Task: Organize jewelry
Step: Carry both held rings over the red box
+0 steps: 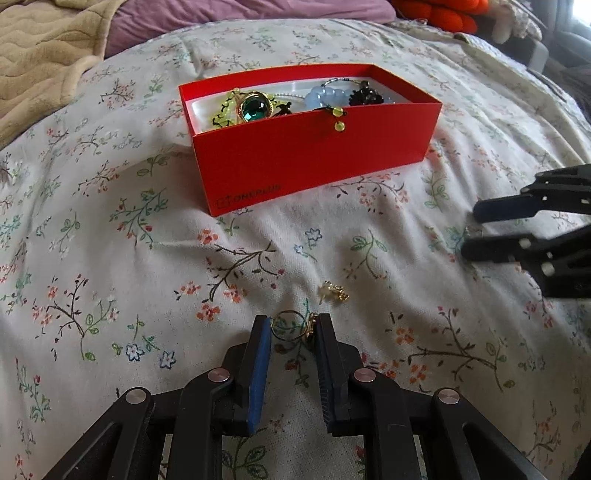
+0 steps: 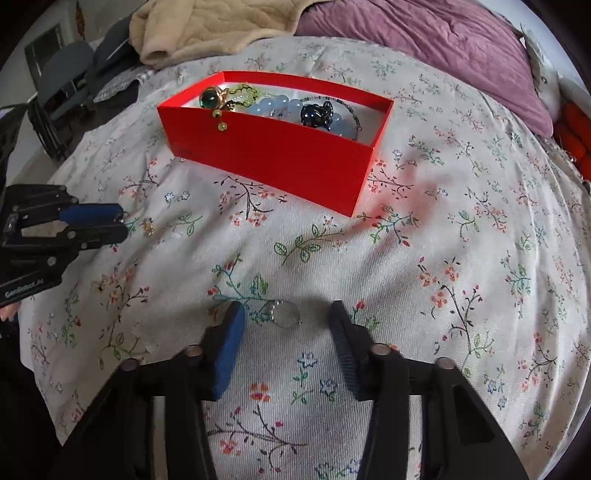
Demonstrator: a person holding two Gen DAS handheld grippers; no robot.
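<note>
A red box point(image 1: 314, 155) on the flowered bedspread holds a green-stone brooch point(image 1: 254, 108), blue beads point(image 1: 325, 96) and dark jewelry; it also shows in the right wrist view point(image 2: 280, 155). My left gripper point(image 1: 293, 326) is narrowly open around a gold ring point(image 1: 291, 325) lying on the cloth. A small gold charm point(image 1: 334, 291) lies just beyond it. My right gripper point(image 2: 286, 314) is open, with a silver ring point(image 2: 284, 313) on the cloth between its fingertips. The left gripper also appears in the right wrist view point(image 2: 123, 223), beside the charm point(image 2: 148, 226).
A beige blanket point(image 1: 40, 55) and a purple pillow point(image 2: 424, 40) lie at the head of the bed. Orange yarn point(image 1: 439, 11) sits at the far edge. A dark chair point(image 2: 62, 77) stands beside the bed.
</note>
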